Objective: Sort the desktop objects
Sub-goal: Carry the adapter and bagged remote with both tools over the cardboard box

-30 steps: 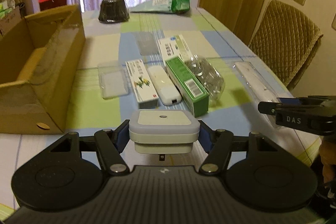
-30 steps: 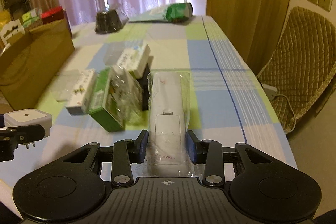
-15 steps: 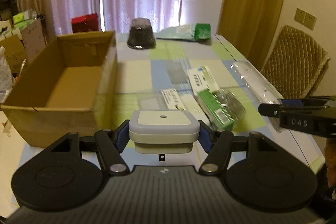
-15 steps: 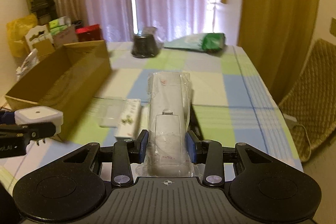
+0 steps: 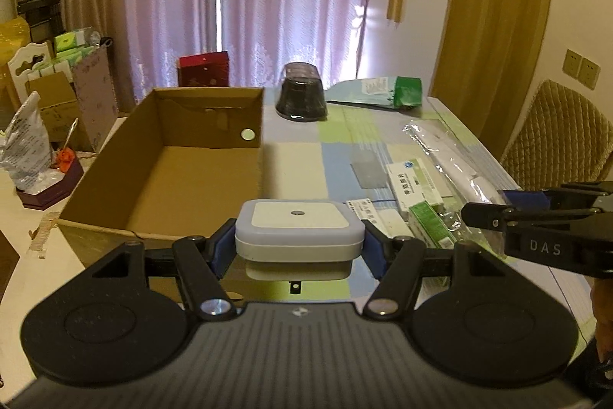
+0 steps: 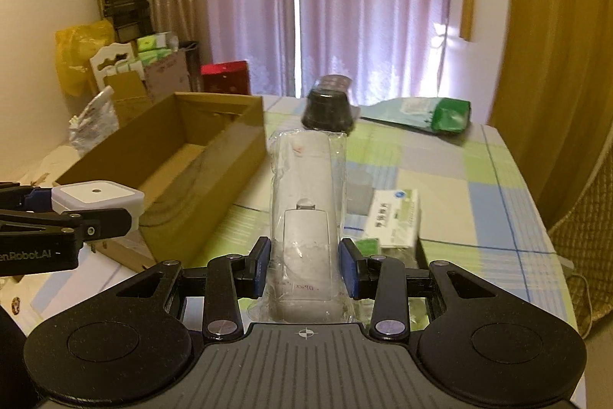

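Note:
My left gripper [image 5: 299,248] is shut on a white square plug-in night light [image 5: 299,230], held in the air just short of the near wall of an open, empty cardboard box [image 5: 168,175]. The same night light [image 6: 97,196] shows at the left of the right wrist view. My right gripper [image 6: 305,271] is shut on a white remote control in a clear plastic bag [image 6: 306,202], raised above the table. That bagged remote [image 5: 444,152] also appears at the right of the left wrist view. Medicine boxes [image 5: 413,184] lie on the checked tablecloth.
A black domed container [image 5: 301,98] and a green-and-white packet [image 5: 379,91] sit at the table's far end. A quilted chair [image 5: 559,137] stands to the right. Bags, cartons and a red box [image 5: 203,69] crowd the floor left of the table.
Both grippers have risen and swung left toward the cardboard box, each keeping its load. The box interior is now in full view and the medicine boxes sit lower and to the right.

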The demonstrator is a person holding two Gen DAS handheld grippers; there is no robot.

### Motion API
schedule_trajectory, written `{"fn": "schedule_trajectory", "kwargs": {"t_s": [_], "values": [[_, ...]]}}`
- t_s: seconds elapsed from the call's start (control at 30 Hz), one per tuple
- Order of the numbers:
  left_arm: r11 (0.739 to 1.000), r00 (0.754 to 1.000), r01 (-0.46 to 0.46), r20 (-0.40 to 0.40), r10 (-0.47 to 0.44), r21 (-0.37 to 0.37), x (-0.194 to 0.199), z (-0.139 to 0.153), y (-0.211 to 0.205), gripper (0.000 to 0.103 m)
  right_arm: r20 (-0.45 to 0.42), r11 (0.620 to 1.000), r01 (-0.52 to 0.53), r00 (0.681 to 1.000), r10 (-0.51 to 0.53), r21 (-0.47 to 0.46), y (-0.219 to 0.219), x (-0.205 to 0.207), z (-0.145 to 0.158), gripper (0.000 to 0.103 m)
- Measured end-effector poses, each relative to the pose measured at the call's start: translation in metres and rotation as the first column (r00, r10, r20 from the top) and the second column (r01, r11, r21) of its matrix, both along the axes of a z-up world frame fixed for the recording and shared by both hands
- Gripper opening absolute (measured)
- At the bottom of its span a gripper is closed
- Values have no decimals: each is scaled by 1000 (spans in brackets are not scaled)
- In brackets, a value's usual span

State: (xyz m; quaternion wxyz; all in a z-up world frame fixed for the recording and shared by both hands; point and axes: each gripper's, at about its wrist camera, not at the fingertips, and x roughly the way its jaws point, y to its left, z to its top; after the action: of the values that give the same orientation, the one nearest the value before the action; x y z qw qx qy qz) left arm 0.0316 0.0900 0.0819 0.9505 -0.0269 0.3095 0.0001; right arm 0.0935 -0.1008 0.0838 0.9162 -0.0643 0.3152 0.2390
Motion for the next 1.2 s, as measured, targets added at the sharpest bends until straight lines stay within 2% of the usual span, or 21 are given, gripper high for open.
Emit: {"fn": "schedule_trajectory", "kwargs": {"t_s": [0.27, 0.67, 0.9, 1.2], "values": [[999, 999, -38, 21, 38, 18, 10, 12, 36, 62, 15, 997, -73, 997, 73, 6, 38, 9, 9, 37], [994, 995, -95, 32, 93, 46, 50, 23, 98, 62, 19, 983, -180, 984, 179, 45, 119, 51, 16, 37], [991, 994, -109, 5, 108, 74, 73, 13, 127, 62, -5, 974, -220, 975, 221, 51, 162, 72, 11, 37], [992, 994, -82, -65, 89, 96, 108, -17, 147, 62, -46, 971, -232, 971, 235, 56, 190, 92, -4, 37]]}}
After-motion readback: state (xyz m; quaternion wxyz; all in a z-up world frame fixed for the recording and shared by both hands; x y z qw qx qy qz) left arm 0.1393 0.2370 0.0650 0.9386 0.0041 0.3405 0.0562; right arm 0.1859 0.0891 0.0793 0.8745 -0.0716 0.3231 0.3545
